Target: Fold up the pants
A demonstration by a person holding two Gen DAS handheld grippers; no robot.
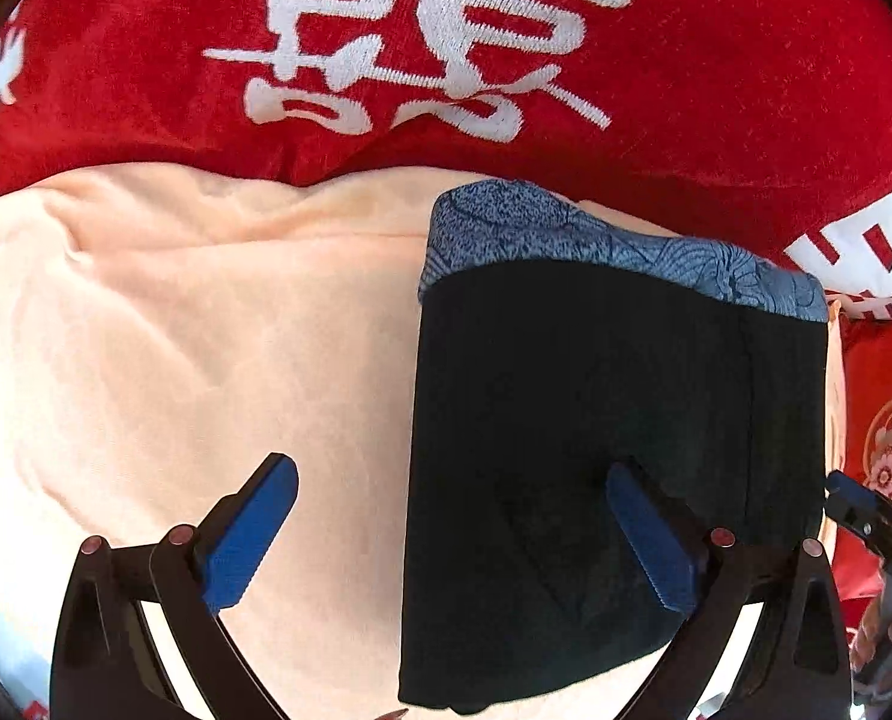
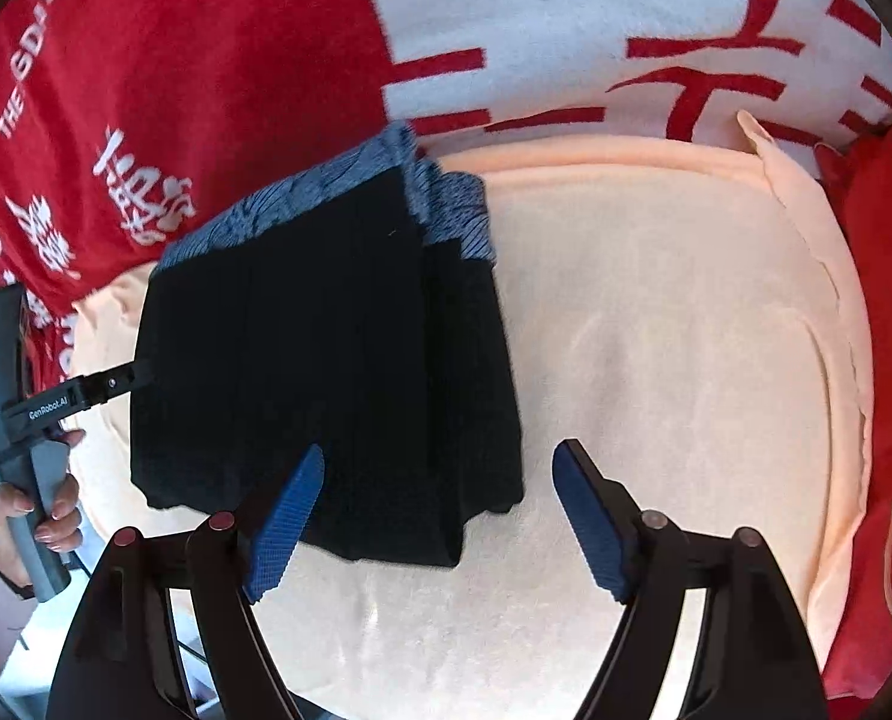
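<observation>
We see the pants [image 1: 614,450] lying folded into a compact black block on a peach blanket [image 1: 176,330], w/ a blue patterned waistband [image 1: 596,240] at the far edge, next to the red cushion [image 1: 716,90] w/ white lettering. Our left gripper [image 1: 452,531] is spread wide, nothing between its blue pads; one finger hangs over the blanket, the other over the black cloth. In the right wrist view the pants [image 2: 326,360] sit left of center on the blanket [image 2: 656,360]. Our right gripper [image 2: 437,516] is wide open too, empty, one finger over the pants' near edge, the other over bare blanket. A white cushion [image 2: 566,30] w/ red characters lies beyond.
</observation>
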